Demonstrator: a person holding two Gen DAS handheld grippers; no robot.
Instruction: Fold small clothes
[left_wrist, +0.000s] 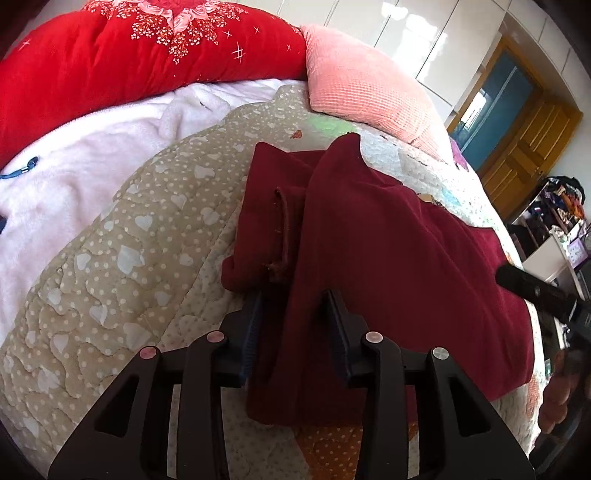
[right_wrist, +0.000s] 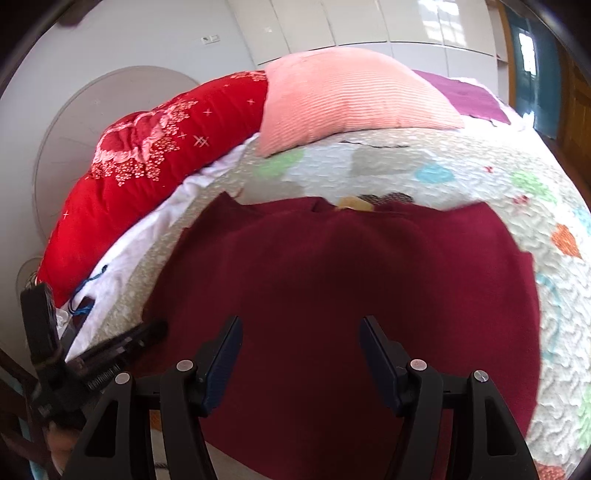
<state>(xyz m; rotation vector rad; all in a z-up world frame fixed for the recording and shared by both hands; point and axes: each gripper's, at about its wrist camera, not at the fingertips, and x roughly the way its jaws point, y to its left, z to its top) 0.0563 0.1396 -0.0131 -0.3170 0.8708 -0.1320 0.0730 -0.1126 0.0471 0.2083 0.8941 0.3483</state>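
A: How does the left gripper (left_wrist: 295, 310) stand?

B: It points forward and low over the quilt (left_wrist: 122, 236). Its fingers are set narrow, and a fold of the dark red garment (left_wrist: 388, 258) lies between them; whether the pads press it, I cannot tell.

A: And the right gripper (right_wrist: 301, 347)?

B: It hangs above the garment (right_wrist: 332, 288) with fingers wide apart, holding nothing. The cloth spreads under it and beyond it.

A: Where is the garment?

B: On the quilt, in the near middle of the bed. Farther back lie a pink pillow (left_wrist: 365, 81) and a red cushion (left_wrist: 122, 55).

A: What does only one view show?

B: The left view shows the folded-over layer with a seam at the garment's left. The right view shows the left gripper (right_wrist: 147, 332) from the side, at the garment's left edge.
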